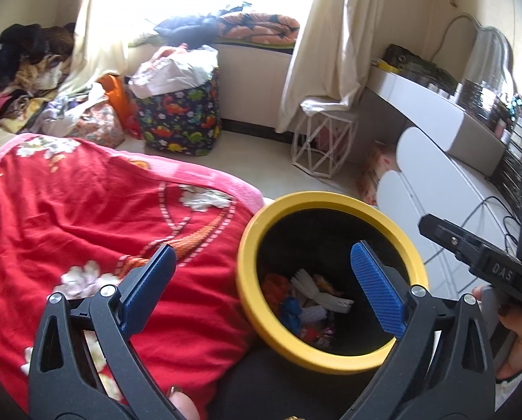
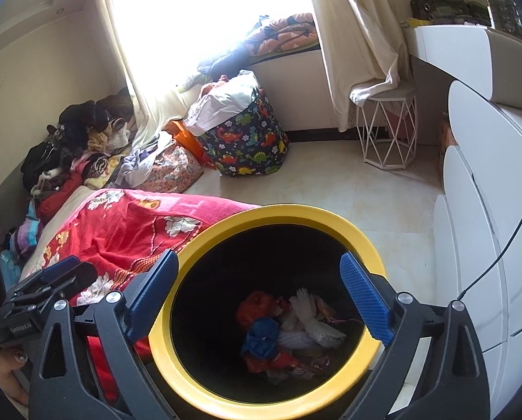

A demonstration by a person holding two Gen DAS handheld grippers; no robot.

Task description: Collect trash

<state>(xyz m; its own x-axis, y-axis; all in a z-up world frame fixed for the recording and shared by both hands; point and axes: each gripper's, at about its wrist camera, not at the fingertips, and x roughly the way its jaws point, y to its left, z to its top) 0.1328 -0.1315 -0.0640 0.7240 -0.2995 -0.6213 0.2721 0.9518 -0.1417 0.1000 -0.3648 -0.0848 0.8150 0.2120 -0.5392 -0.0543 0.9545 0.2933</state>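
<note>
A round bin with a yellow rim (image 1: 331, 199) (image 2: 278, 211) and a black inside stands on the floor beside a bed. At its bottom lies crumpled trash (image 1: 310, 301) (image 2: 289, 329): orange, blue and white pieces and wrappers. My left gripper (image 1: 263, 248) hangs open above the bin's left edge and the red blanket, with nothing between its blue pads. My right gripper (image 2: 260, 256) is open straight over the bin's mouth, also empty. Each wrist view shows the other gripper at its edge: the right one (image 1: 471, 248) and the left one (image 2: 51, 280).
A red flowered blanket (image 1: 86, 210) (image 2: 131, 224) covers the bed left of the bin. Behind stand a dinosaur-print basket (image 1: 180, 119) (image 2: 247, 140) stuffed with bags, a white wire stool (image 1: 320, 147) (image 2: 387, 133) and piled clothes (image 2: 79, 147). A white dresser (image 1: 436, 182) (image 2: 488, 175) lines the right.
</note>
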